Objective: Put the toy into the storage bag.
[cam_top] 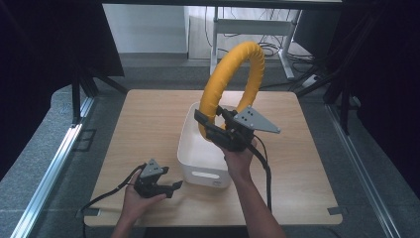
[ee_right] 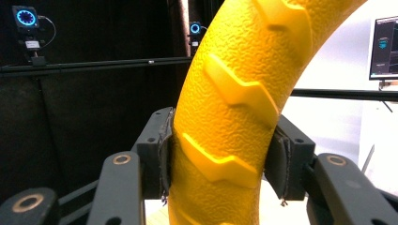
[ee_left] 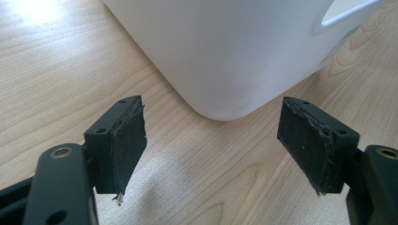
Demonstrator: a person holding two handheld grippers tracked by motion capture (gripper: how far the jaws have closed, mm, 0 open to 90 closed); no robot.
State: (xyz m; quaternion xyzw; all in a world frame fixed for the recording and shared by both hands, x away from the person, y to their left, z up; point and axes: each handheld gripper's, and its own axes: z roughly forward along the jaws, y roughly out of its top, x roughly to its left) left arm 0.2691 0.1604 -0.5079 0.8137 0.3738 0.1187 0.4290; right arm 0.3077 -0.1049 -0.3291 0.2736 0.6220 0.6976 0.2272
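Note:
A big yellow ring (cam_top: 233, 74) with a rough, ridged surface (ee_right: 234, 103) stands upright above a white bin (cam_top: 190, 153) in the middle of the wooden table. My right gripper (cam_top: 214, 125) is shut on the ring's lower left part, its pads (ee_right: 165, 159) pressed on both sides of it. My left gripper (cam_top: 173, 187) rests low on the table near the front edge, just left of the bin's near corner. Its jaws stand wide open with nothing between them (ee_left: 213, 140), facing the bin's rounded corner (ee_left: 225, 61).
The bin has a handle slot (cam_top: 206, 174) in its near wall. Bare wooden table (cam_top: 143, 124) lies to the left and right of the bin. Dark curtains and metal frame legs (cam_top: 77, 99) surround the table. A desk and cables (cam_top: 257, 29) stand behind.

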